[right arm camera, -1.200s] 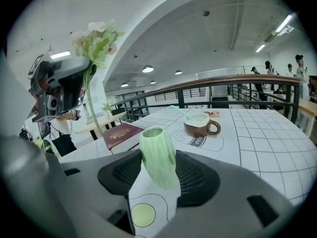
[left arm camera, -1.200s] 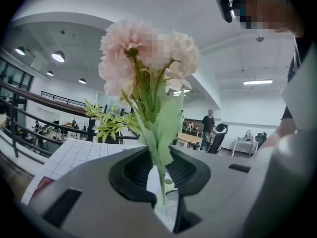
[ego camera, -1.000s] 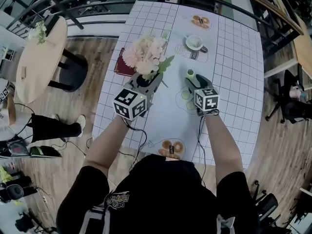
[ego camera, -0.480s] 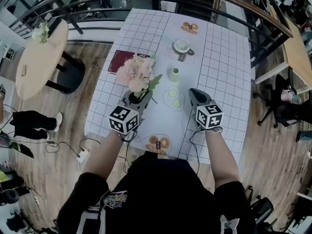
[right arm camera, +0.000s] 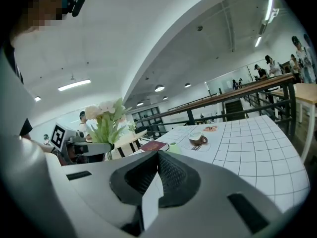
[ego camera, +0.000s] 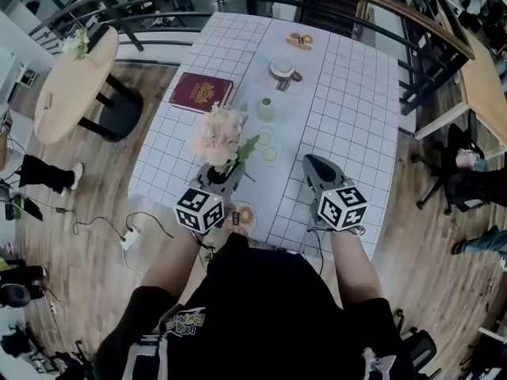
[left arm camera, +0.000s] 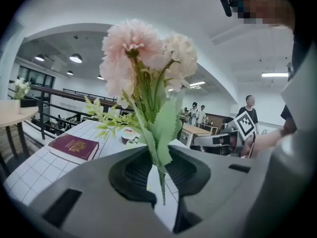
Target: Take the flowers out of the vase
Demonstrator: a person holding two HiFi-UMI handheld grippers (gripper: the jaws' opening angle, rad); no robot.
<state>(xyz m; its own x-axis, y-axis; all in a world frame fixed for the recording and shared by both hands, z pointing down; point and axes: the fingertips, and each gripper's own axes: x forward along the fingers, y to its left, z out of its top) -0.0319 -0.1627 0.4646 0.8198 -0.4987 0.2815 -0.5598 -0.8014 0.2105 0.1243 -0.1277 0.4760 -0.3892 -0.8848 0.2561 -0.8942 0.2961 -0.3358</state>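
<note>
One bouquet [ego camera: 219, 131], one vase [ego camera: 266, 108], one book [ego camera: 201, 93]

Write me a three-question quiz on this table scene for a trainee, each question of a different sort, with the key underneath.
1. True or false: the flowers stand in the green vase.
2. Multiple choice: the jaws of the right gripper are A) shut with nothing between them, B) shut on a cup, C) wide open.
3. Short answer: what lies on the table to the left of the green vase in the head view?

Key
1. False: the left gripper holds the flowers by their stems, clear of the green vase.
2. A.
3. The dark red book.
</note>
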